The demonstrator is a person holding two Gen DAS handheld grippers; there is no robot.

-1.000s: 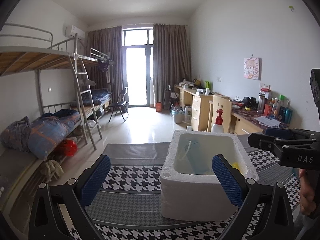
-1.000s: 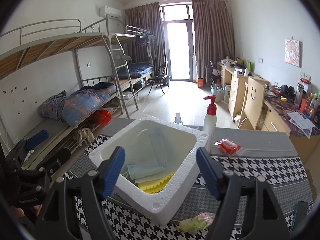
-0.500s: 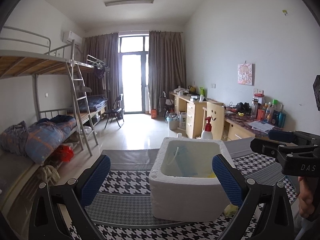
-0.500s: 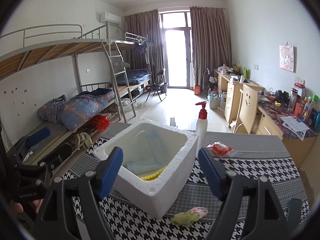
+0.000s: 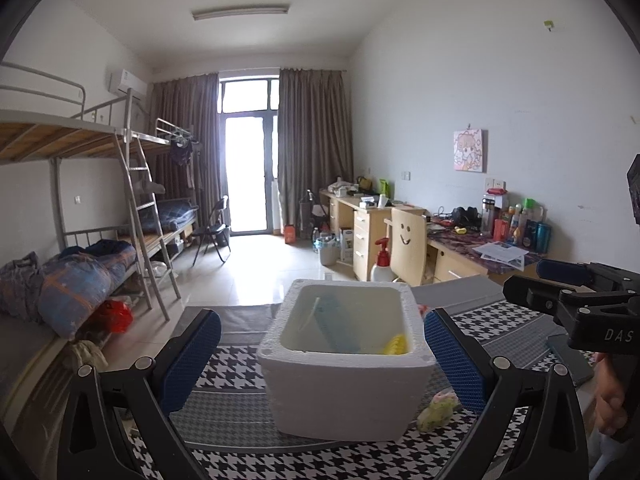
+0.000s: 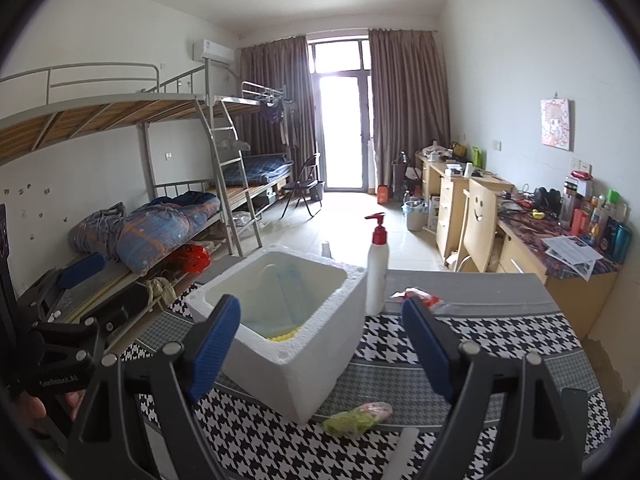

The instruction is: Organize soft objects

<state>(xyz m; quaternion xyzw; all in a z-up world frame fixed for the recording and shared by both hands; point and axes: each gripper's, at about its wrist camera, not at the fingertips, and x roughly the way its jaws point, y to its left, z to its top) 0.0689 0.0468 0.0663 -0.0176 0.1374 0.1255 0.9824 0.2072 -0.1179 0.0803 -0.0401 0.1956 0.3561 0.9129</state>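
A white foam box (image 5: pixel 344 396) stands on the houndstooth tablecloth (image 6: pixel 480 340). Inside it lie pale-blue sheets (image 5: pixel 336 320) and a yellow ridged sponge (image 5: pixel 394 346). A soft green and pink packet (image 6: pixel 356 416) lies on the cloth by the box's (image 6: pixel 304 376) near corner. A red packet (image 6: pixel 416 296) lies farther back. My left gripper (image 5: pixel 320 360) is open, level with the box's near side, with nothing held. My right gripper (image 6: pixel 320 336) is back from the box; its jaws are opening with nothing gripped between them.
A white pump bottle with a red top (image 6: pixel 378 268) stands just behind the box. A dark flat object (image 6: pixel 580 404) lies at the table's right edge. Bunk beds (image 6: pixel 168 224) run along the left; desks (image 6: pixel 560 248) and a wooden chair (image 6: pixel 478 220) stand on the right.
Both grippers have drawn back from the foam box, which now looks smaller and farther away. The green packet has come into the left wrist view. The right jaws stand slightly wider.
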